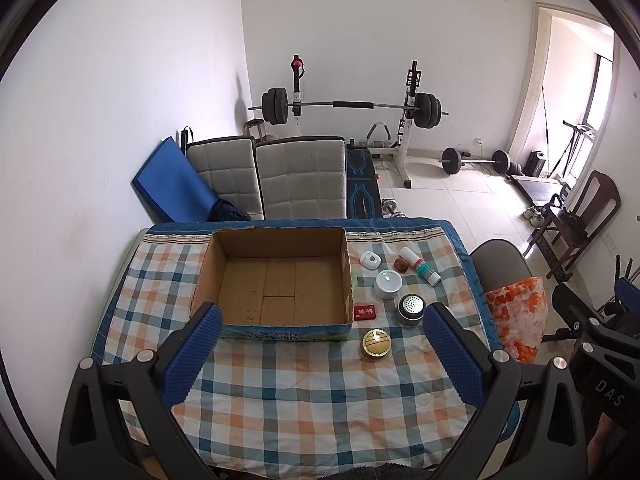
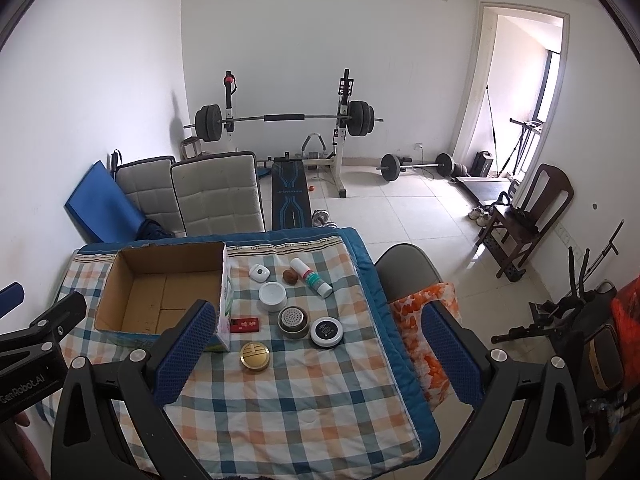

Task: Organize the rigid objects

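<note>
Both grippers, left (image 1: 322,356) and right (image 2: 316,360), spread wide, holding nothing; cardboard box (image 2: 120,276) at 10 o'clock bare inside, small items like gold tin (image 2: 255,356) near 12 o'clock all unsorted.

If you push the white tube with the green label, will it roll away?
Probably. The white tube lies on its side and looks round, so a sideways push could roll it. The soft checked cloth may slow it. The brown nut-like ball beside it might block one way.
</note>
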Action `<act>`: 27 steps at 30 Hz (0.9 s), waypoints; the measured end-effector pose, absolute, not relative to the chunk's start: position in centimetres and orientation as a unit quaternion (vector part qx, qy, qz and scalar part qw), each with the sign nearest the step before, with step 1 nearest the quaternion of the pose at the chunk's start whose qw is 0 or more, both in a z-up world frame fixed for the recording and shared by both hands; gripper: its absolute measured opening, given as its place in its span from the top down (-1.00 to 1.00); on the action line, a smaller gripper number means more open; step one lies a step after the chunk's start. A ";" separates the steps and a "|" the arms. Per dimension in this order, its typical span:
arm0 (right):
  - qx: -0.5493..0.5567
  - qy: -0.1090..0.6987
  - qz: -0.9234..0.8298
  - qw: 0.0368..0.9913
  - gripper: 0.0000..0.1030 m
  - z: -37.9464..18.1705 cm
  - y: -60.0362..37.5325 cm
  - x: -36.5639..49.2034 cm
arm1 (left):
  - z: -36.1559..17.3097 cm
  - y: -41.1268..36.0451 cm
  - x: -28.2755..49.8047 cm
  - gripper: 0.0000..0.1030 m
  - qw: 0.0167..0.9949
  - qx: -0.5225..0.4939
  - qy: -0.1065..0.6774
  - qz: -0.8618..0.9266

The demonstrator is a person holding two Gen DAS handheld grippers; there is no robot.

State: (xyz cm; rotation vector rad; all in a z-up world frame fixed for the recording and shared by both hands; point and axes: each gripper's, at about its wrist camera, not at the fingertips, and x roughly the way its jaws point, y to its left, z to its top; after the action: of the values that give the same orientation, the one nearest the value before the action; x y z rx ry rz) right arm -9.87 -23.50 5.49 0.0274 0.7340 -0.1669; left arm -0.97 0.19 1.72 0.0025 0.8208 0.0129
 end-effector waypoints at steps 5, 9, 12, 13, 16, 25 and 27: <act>0.011 0.359 -0.083 0.929 -1.00 5.3 -23.3 -10.1 | 1.5 0.2 -1.1 -1.00 0.914 -0.003 0.406 0.004; 0.009 0.364 -0.082 0.928 -1.00 5.1 -23.1 -10.3 | 0.2 0.2 -1.0 -1.00 0.903 -0.013 0.430 -0.003; 0.008 0.375 -0.079 0.924 -1.00 3.8 -23.2 -10.2 | -0.5 0.2 -1.0 -1.00 0.897 -0.015 0.442 -0.006; 0.008 0.379 -0.079 0.922 -1.00 3.5 -23.2 -10.2 | -0.7 0.2 -1.1 -1.00 0.896 -0.014 0.444 -0.006; 0.008 0.388 -0.076 0.918 -1.00 2.4 -23.4 -10.4 | -0.9 0.2 -1.2 -1.00 0.894 -0.014 0.448 -0.007; 0.008 0.394 -0.074 0.916 -1.00 1.6 -23.2 -10.2 | -1.1 0.0 -1.4 -1.00 0.893 -0.015 0.449 -0.008; 0.009 0.396 -0.076 0.915 -1.00 1.5 -23.2 -10.2 | -1.4 0.2 -1.4 -1.00 0.893 -0.016 0.449 -0.011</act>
State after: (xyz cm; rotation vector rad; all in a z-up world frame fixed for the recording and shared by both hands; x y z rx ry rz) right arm -10.23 -23.21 1.47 0.0177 0.8148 -0.1554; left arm -1.42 0.24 -1.42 -0.0328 0.9322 -0.0227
